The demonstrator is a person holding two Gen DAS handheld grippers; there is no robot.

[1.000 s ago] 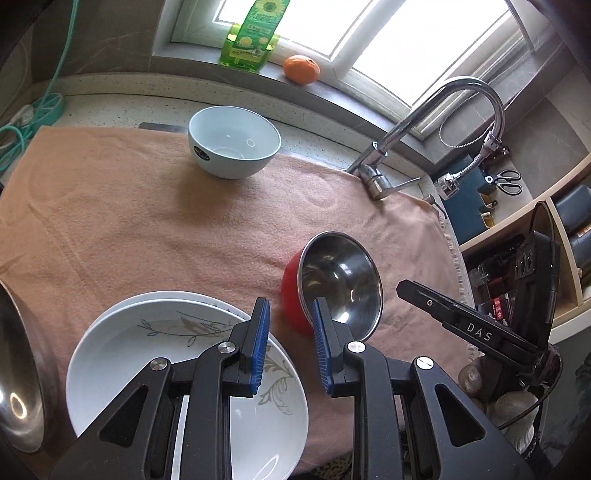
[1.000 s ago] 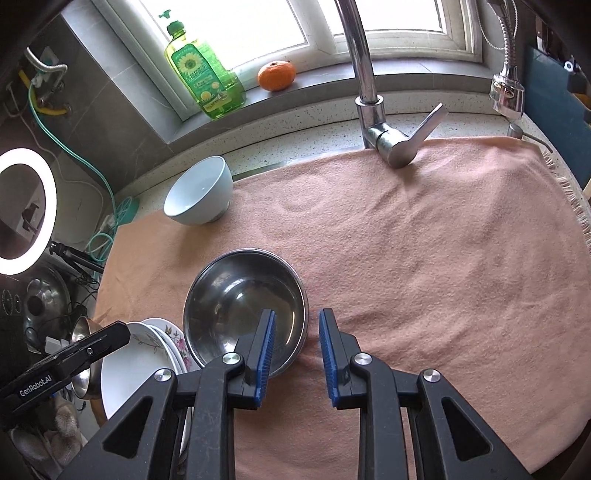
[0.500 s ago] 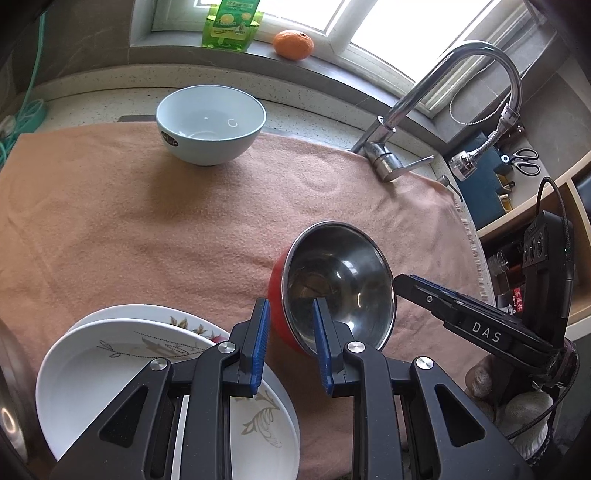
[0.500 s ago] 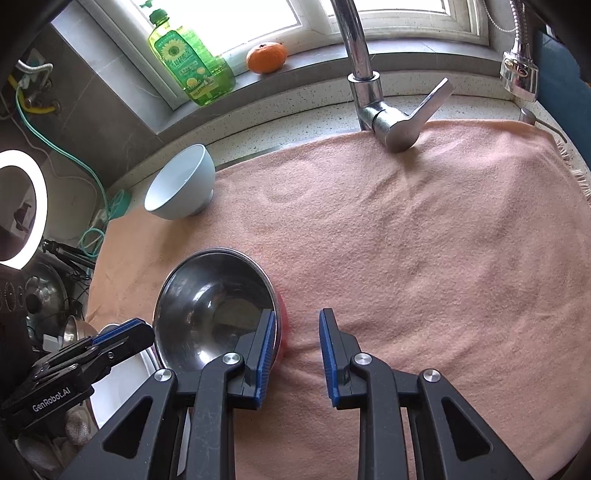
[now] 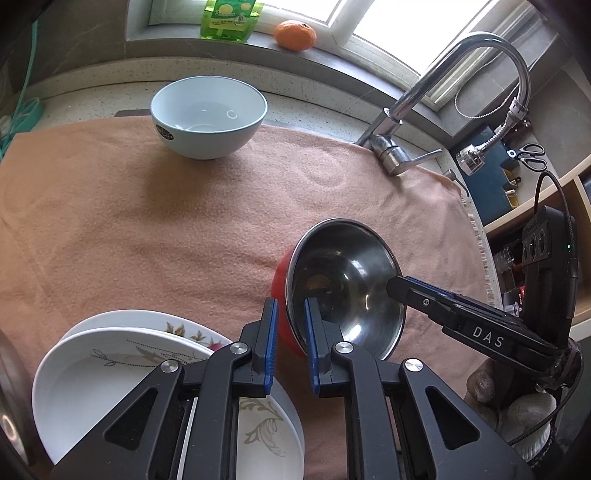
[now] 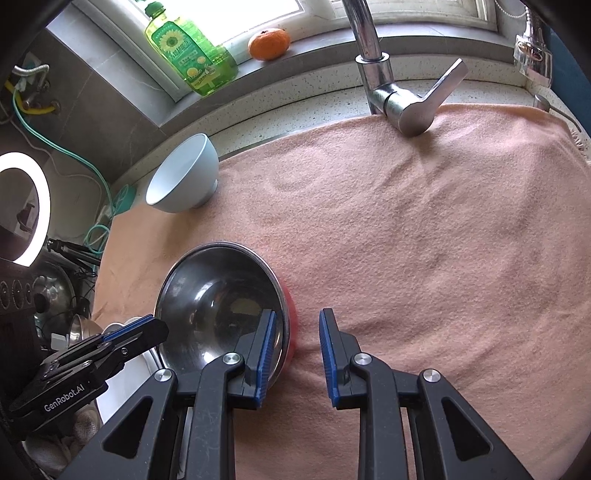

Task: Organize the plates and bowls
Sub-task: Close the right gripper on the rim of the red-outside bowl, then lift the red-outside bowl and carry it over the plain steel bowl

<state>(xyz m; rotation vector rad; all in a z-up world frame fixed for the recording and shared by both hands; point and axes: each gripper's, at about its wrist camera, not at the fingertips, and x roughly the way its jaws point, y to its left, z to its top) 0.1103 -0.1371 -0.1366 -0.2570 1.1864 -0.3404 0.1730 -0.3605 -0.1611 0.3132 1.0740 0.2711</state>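
Pinching the near rim of the steel bowl [image 5: 347, 280] with the left gripper [image 5: 290, 306], having just closed the jaws on its wall, one pad against the red outside, one inside. Straddling the opposite rim with the right gripper [image 6: 298, 314], spread and not pressing. Tilted over the peach towel [image 5: 147, 221], just beside stacked white plates [image 5: 110, 369]. Farther back, upright near the towel's far edge, pale blue bowl [image 5: 208, 110]. Beyond, faucet [image 5: 399, 110], then orange [image 5: 295, 35] on the windowsill.

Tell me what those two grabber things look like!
Both are black plastic with silver screws and ridged blue pads. The left gripper says GenRobot.AI on its side; the right gripper says DAS, with a black cable behind. The hands wear pale knitted gloves.
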